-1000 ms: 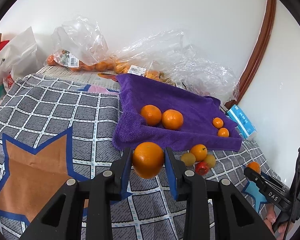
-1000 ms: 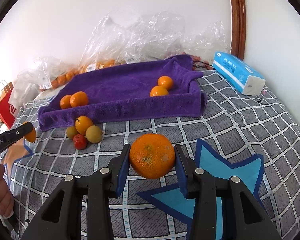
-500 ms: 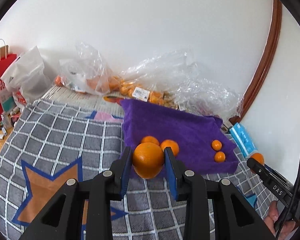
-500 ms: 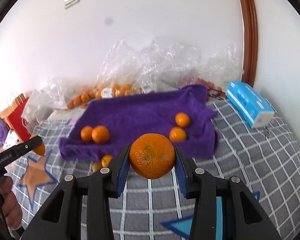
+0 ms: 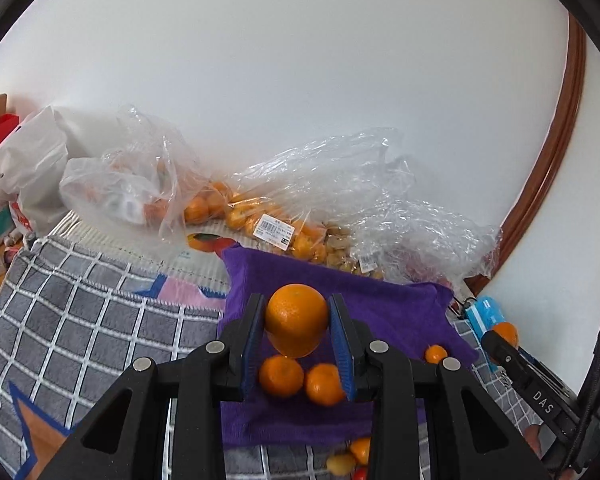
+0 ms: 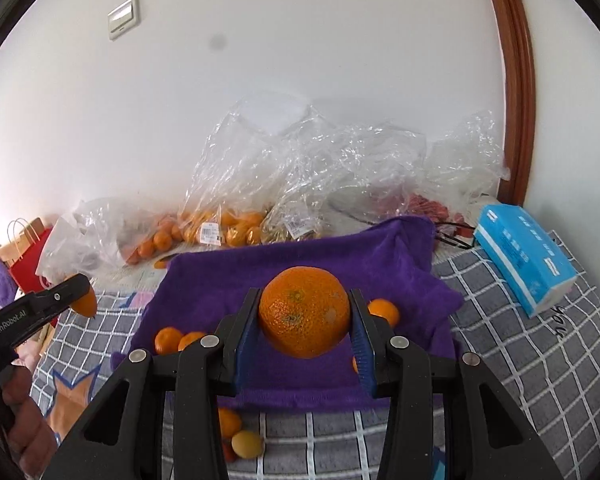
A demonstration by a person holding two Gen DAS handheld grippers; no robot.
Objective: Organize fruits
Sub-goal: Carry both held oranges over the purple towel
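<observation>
From my left wrist view, the left tool (image 5: 297, 334) is clamped on a round orange (image 5: 297, 320), held above the purple towel's (image 5: 384, 320) near-left part, over two smaller oranges (image 5: 281, 375). From the right wrist view, my right tool (image 6: 305, 332) grips a larger dimpled orange (image 6: 304, 311) above the towel's middle; bare purple lies behind it. A small fruit, perhaps a tangerine (image 6: 383, 312), sits just right.

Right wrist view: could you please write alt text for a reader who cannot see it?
The right tool grips a large orange above a purple towel where smaller oranges lie. Clear fruit bags line the white wall behind, and a blue tissue pack rests on the checked blanket at right.
</observation>
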